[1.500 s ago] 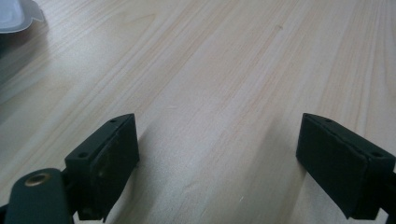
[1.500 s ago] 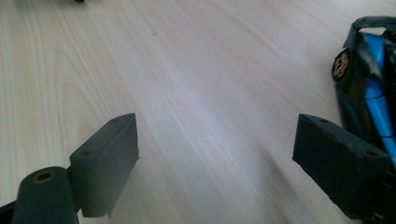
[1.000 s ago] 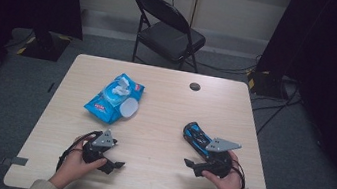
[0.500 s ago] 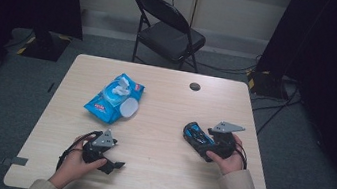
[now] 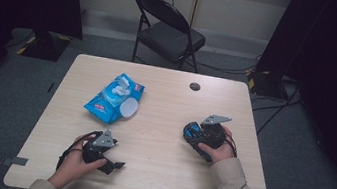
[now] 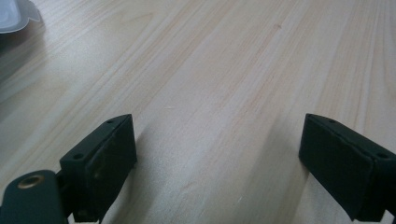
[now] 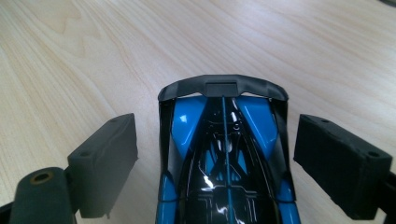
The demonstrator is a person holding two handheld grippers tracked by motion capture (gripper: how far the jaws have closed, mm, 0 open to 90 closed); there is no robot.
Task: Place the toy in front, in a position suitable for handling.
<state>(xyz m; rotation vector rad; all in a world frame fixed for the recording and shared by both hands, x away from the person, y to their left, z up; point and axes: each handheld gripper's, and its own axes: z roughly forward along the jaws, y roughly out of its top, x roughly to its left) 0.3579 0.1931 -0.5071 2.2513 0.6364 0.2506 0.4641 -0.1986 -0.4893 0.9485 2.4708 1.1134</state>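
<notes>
Since a second ago the right gripper (image 5: pixel 199 138) has been brought over the toy car (image 7: pixel 224 154), jaws spread either side, untouched. Left gripper (image 5: pixel 113 165) is held spread over bare table (image 5: pixel 165 99). Car's long axis runs along the jaws, spoiler far; wipes pack (image 5: pixel 114 97) sits well apart.

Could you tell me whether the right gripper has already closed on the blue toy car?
Not yet: the right gripper is open, its jaws either side of the blue toy car with gaps showing.
</notes>
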